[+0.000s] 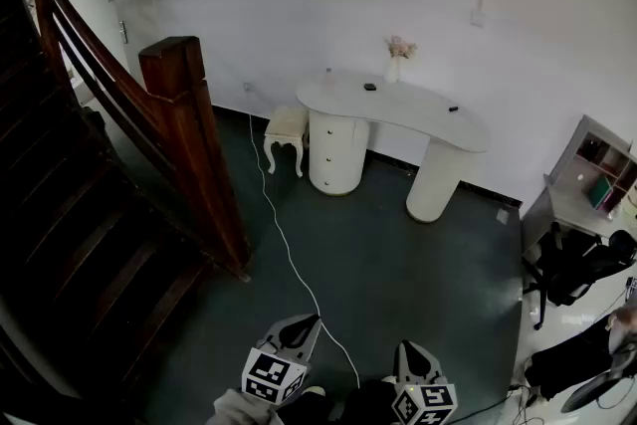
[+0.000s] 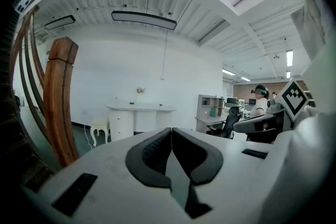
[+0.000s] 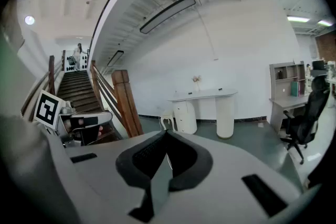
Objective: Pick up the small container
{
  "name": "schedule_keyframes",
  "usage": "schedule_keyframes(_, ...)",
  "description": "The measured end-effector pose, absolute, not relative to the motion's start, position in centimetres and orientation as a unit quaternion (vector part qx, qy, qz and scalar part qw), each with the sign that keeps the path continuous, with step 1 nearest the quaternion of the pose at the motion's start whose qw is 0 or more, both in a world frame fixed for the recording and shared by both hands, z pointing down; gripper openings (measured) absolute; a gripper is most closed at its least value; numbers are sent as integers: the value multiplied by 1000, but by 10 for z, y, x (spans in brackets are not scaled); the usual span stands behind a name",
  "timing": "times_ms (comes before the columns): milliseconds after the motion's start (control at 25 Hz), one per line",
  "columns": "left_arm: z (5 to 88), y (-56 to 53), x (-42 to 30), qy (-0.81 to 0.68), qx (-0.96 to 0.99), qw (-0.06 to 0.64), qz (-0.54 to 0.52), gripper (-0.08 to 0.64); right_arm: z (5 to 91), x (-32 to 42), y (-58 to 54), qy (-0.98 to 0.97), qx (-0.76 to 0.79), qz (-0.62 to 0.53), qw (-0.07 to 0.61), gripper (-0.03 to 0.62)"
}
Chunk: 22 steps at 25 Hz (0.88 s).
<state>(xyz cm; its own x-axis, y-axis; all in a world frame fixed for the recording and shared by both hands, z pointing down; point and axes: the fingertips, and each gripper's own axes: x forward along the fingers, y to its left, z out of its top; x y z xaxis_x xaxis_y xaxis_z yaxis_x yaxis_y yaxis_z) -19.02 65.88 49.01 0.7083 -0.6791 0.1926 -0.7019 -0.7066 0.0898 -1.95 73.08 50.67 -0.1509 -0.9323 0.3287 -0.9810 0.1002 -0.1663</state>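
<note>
I record left gripper (image 2: 171, 132) and right gripper (image 3: 167, 135) pressed together, empty; open floor (image 1: 398, 264) between newel post (image 1: 184, 114) and desk (image 1: 413, 109).

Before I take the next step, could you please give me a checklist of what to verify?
1. The left gripper is empty: ok, jaws together with nothing between them.
2. The right gripper is empty: ok, jaws together as well.
3. Jaws open for a grasp: not ok, both are shut.
4. Target identified: cannot tell; a small dark thing lies on the white desk, too small to make out.
5. Desk within reach: not ok, it stands far across the floor.
6. Path clear: not ok, a white cable crosses the floor.
</note>
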Motion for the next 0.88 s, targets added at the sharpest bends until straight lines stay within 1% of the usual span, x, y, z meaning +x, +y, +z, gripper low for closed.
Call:
schedule_keyframes(400,495,663,-210,-386,917,80,66,16,502,-36,730,-733,658,164,61,49)
schedule_keyframes(880,503,639,-215,-406,907,91,63,17,507,-44,698,-738,649,169,80,49)
